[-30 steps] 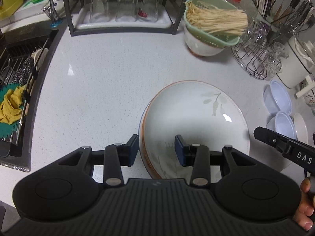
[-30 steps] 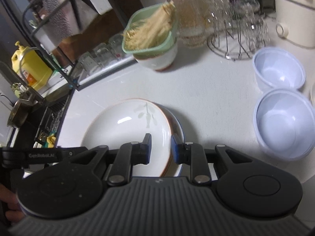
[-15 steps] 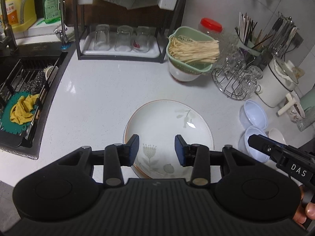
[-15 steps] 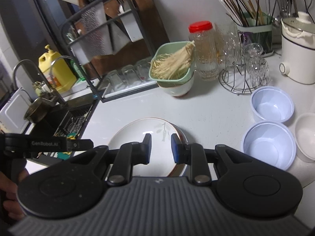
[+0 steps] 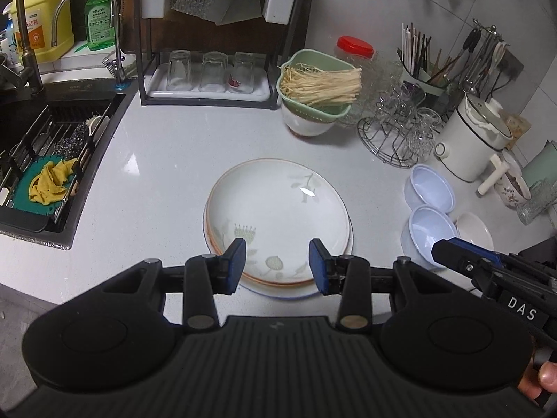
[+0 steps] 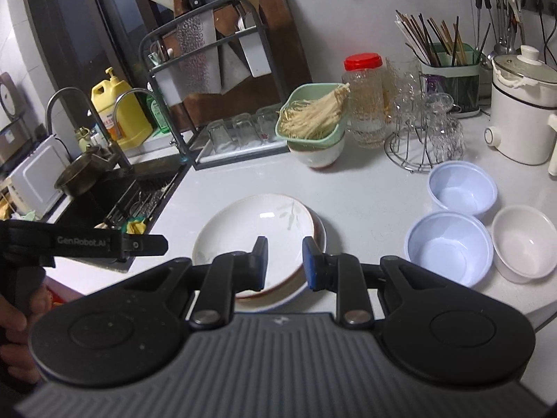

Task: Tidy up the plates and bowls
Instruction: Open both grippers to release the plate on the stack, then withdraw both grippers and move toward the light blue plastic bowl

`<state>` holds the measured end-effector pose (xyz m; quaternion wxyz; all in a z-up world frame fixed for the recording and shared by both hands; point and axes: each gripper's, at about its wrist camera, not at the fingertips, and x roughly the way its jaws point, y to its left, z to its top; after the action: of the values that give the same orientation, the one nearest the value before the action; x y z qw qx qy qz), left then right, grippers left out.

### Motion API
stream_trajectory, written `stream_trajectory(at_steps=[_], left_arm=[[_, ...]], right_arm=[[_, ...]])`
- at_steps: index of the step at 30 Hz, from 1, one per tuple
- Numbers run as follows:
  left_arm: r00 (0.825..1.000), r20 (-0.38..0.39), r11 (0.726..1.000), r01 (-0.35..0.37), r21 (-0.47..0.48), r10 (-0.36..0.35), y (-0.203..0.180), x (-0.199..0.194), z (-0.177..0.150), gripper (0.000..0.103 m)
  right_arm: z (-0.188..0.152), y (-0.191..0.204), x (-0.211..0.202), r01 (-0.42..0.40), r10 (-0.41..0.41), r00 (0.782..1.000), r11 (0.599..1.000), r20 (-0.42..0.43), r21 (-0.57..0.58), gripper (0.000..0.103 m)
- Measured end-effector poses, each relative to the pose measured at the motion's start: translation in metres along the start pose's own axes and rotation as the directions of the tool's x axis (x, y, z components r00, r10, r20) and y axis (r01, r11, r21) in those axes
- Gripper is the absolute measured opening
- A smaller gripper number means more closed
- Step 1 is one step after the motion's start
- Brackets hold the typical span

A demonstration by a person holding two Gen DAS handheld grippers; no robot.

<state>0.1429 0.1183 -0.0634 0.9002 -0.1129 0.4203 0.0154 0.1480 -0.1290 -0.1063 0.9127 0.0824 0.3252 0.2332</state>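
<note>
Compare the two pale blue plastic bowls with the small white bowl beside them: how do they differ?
Colour: the farther pale blue plastic bowl and the nearer pale blue plastic bowl are bluish; the small white bowl is plain white.
Size: the white bowl looks smaller than either blue one.
Place: the blue bowls lie nearer the stacked floral plates; the white one lies outermost.
All three stand upright and empty on the white countertop.

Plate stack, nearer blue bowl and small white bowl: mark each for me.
plate stack (image 5: 278,205), left wrist view, centre of the top plate.
nearer blue bowl (image 6: 449,247), right wrist view, inside bottom.
small white bowl (image 6: 525,240), right wrist view, inner wall.
</note>
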Motion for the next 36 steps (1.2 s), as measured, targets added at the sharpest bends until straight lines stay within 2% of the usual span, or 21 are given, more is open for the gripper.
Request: stream_trajectory(at_steps=[12,17,23,26,30,33,36], left_arm=[[0.999,-0.002,0.999,0.042,0.029,-0.042,-0.023,0.017,0.006,0.047],[0.996,0.017,0.994,0.090,0.067,-0.091,-0.056,0.038,0.017,0.047],[0.992,-0.022,0.984,0.126,0.130,-0.124,-0.091,0.070,0.024,0.050],[0.989,-0.042,0.982,0.149,0.116,-0.145,-0.098,0.082,0.028,0.053],[0.985,-0.077,0.975,0.164,0.151,-0.153,-0.117,0.104,0.033,0.058],[0.980,-0.107,0.968,0.185,0.171,-0.168,-0.130,0.118,0.033,0.062],[0.969,-0.154,0.959,0.218,0.181,-0.192,-0.143,0.133,0.032,0.063]], right_arm=[[-0.004,-0.017,-0.012,0.035,-0.036,0.999,0.999,0.029,0.032,0.025],[-0.003,-0.033,-0.013,0.081,-0.084,0.995,0.996,0.056,0.045,0.025],[-0.006,-0.065,-0.015,0.188,-0.196,0.979,0.975,0.061,0.119,0.025],[-0.010,-0.081,-0.013,0.220,-0.229,0.972,0.963,0.048,0.153,0.025],[-0.015,-0.097,-0.012,0.259,-0.268,0.963,0.952,0.034,0.163,0.025],[-0.020,-0.108,-0.012,0.298,-0.305,0.952,0.942,0.024,0.153,0.025],[-0.026,-0.122,-0.011,0.310,-0.318,0.948,0.931,0.006,0.193,0.025]])
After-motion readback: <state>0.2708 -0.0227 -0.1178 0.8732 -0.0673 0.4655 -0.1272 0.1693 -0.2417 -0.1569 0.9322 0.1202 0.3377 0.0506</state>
